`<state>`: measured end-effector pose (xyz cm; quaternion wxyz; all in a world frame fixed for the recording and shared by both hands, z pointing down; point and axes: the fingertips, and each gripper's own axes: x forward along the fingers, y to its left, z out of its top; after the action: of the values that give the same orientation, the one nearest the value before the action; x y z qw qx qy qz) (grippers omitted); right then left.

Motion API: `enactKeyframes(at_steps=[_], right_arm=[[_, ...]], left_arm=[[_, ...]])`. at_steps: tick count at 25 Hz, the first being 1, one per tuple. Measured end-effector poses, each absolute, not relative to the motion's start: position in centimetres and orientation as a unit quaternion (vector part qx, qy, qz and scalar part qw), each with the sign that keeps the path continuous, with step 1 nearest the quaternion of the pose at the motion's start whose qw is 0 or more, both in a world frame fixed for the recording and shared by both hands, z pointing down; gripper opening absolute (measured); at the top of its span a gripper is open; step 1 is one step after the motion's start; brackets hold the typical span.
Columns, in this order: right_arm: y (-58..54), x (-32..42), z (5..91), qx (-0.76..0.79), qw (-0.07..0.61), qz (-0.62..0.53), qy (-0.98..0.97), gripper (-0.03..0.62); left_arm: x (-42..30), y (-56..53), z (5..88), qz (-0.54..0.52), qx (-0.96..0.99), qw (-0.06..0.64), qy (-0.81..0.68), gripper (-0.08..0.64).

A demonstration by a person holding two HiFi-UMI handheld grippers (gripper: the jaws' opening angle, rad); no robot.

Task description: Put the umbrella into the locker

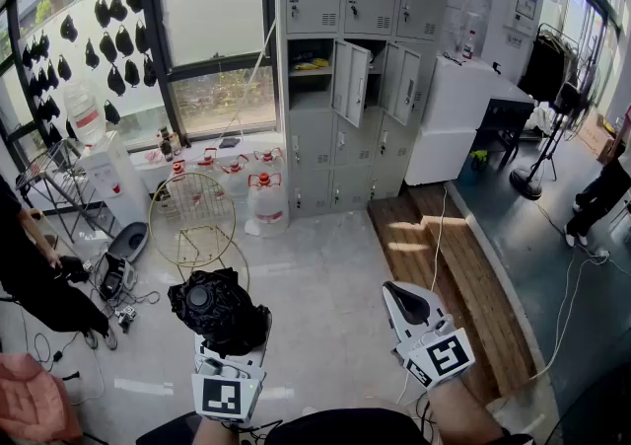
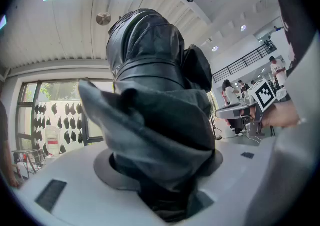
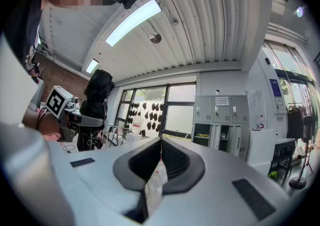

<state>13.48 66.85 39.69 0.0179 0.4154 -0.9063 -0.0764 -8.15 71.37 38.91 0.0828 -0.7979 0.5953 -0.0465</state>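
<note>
Umbrella (image 1: pixel 219 307): black cloth with a faint sheen, creased and bunched; the folds look soft.
Left gripper (image 1: pixel 229 349) and right gripper (image 1: pixel 399 295): pale grey plastic shells, matt and smooth.
Cubes (image 1: pixel 229 396): flat matt print, black on white.
Pads (image 3: pixel 176 162) of the right gripper: dark and rubber-like, finely ribbed on the inner faces, dull.
Locker (image 1: pixel 320 137): grey painted metal, smooth, low gloss.
Floor (image 1: pixel 325 275): pale and smooth, with a mild sheen under window light.
Platform (image 1: pixel 449 256): bare wood planks, matt, grain visible.
Rack (image 1: pixel 192 221): thin wire, brass-coloured metal.
Jugs (image 1: pixel 264 201): clear plastic with red caps.
Ceiling (image 3: pixel 215 29): white ribbed panels, matt.
</note>
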Motion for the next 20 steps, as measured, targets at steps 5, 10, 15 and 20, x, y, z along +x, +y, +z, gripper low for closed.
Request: enactKeyframes(at_steps=[5,10,15,20], right_arm=[[66.7,13.1,39.6,0.411,0.021,-0.072,-0.908,0.031],[67.0,12.5,39.1,0.407,0.016,-0.072,-0.91,0.032],[67.3,12.9,40.3,0.421,0.026,-0.062,-0.905,0.032],[66.3,13.7,40.4,0.432,0.027,-0.056,-0.9,0.032]], left_arm=[[-8.5,71.2,38.9,-0.045,-0.798,0.083,0.596,0.265],[-9.3,71.1,38.8,-0.049,-0.796,0.077,0.598,0.265],[-9.5,71.4,39.5,-0.042,-0.8,0.066,0.595,0.265],[-9.1,70.2,39.2,-0.04,-0.805,0.066,0.588,0.265]])
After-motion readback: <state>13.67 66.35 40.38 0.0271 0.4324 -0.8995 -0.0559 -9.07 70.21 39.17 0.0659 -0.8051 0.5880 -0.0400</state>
